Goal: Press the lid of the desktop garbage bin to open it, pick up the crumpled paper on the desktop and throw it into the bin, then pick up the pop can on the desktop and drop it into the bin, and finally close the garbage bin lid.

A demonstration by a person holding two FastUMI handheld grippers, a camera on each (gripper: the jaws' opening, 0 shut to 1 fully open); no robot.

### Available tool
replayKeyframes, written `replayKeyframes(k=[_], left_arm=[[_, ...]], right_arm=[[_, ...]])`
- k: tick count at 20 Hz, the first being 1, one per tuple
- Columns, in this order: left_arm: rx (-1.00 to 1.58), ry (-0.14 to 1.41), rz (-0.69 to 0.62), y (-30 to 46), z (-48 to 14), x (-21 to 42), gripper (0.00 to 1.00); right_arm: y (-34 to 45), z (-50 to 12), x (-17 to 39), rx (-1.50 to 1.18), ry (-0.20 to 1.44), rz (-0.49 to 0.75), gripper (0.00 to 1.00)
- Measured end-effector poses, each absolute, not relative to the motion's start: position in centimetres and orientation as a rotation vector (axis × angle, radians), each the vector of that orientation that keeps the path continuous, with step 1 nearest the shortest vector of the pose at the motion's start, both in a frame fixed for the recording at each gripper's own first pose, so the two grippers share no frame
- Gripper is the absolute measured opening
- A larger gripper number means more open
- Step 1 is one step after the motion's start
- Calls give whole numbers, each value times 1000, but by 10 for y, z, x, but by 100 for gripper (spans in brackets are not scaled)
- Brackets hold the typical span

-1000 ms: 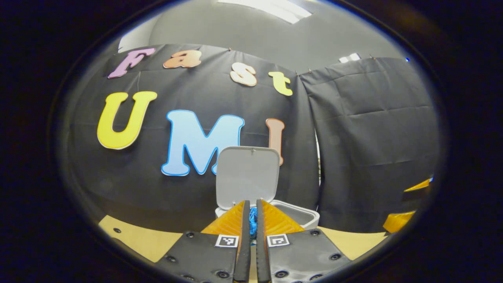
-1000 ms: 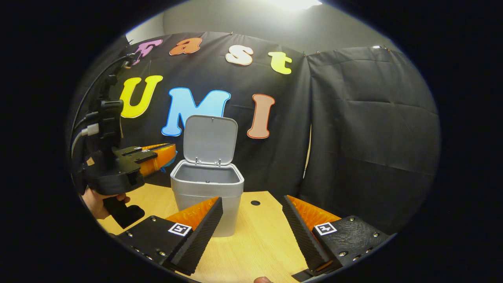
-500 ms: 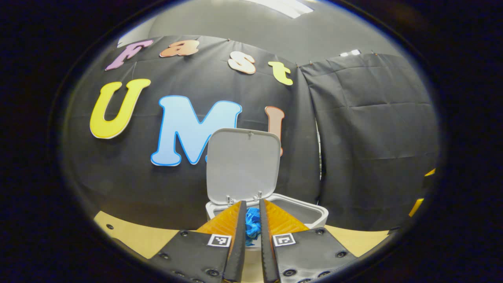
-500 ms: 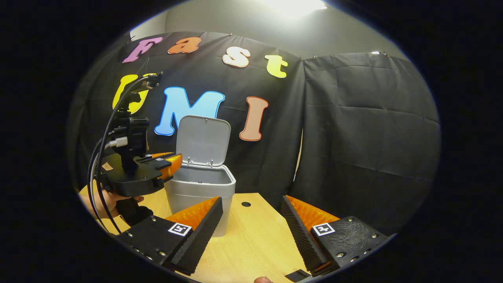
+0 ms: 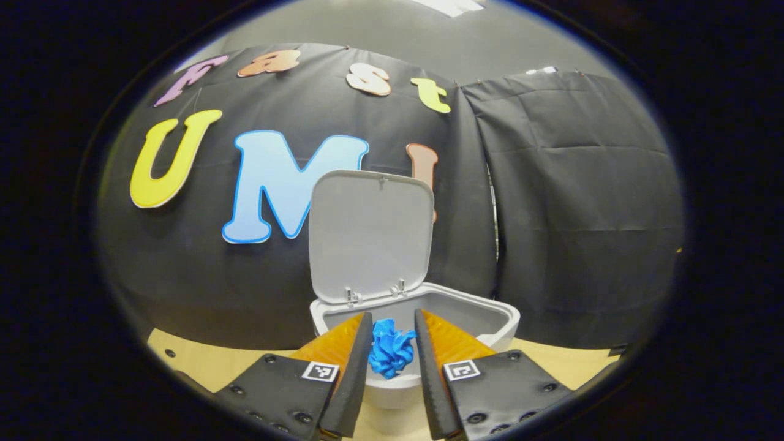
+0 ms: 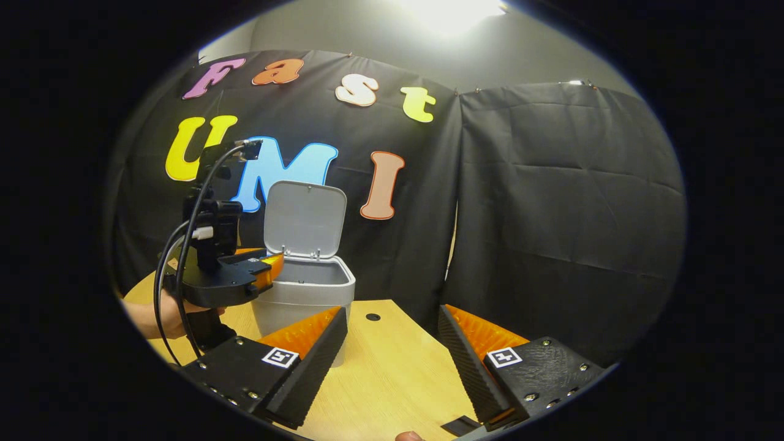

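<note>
The grey desktop bin point(image 5: 497, 318) stands with its lid point(image 5: 370, 236) tipped up and back. My left gripper point(image 5: 392, 313) hovers over the bin's near rim, its fingers spread apart. The blue crumpled paper point(image 5: 391, 355) sits loosely in the gap between them, above the bin's mouth. In the right gripper view the same bin point(image 6: 306, 300) and raised lid point(image 6: 303, 217) stand left of centre, and the left gripper point(image 6: 272, 263) reaches over the rim from the left. My right gripper point(image 6: 392, 309) is open and holds nothing, low over the wooden table point(image 6: 392, 380).
A hand point(image 6: 144, 315) holds the left gripper, with cables running up from it. A small round hole point(image 6: 372, 316) marks the table just right of the bin. Black cloth walls close off the back and right side.
The left gripper moved forward over the bin and its fingers spread apart, loosening the blue paper they had squeezed. The right gripper's view drifted slightly right; it stayed open.
</note>
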State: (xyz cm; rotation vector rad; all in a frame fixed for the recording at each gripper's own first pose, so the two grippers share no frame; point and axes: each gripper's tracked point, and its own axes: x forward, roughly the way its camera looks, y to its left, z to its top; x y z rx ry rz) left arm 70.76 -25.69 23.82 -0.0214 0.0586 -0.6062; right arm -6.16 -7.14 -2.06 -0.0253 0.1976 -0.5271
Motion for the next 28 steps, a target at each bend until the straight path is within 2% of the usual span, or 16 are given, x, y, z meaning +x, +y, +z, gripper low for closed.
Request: replayKeyframes(k=[2, 3, 6, 7, 10, 11, 28], left_arm=[[-25, 61, -618, -258, 239, 707, 53], [-29, 62, -624, -258, 239, 707, 67], [-41, 68, -622, -256, 238, 703, 99], [-46, 73, -619, -253, 238, 702, 100], [-54, 77, -601, -241, 240, 695, 95], [-53, 73, -594, -236, 242, 692, 97], [-56, 9, -407, -129, 270, 609, 96]], right_arm=[[-71, -22, -61, -18, 194, -525, 96], [-70, -22, -61, -19, 196, -524, 96], [-66, -23, -59, -24, 196, -511, 96], [-65, -23, -59, -22, 196, -505, 96], [-57, -23, -56, -10, 189, -474, 96], [-54, -23, -54, -8, 187, -463, 96], [-12, -22, -25, -13, 126, -234, 96]])
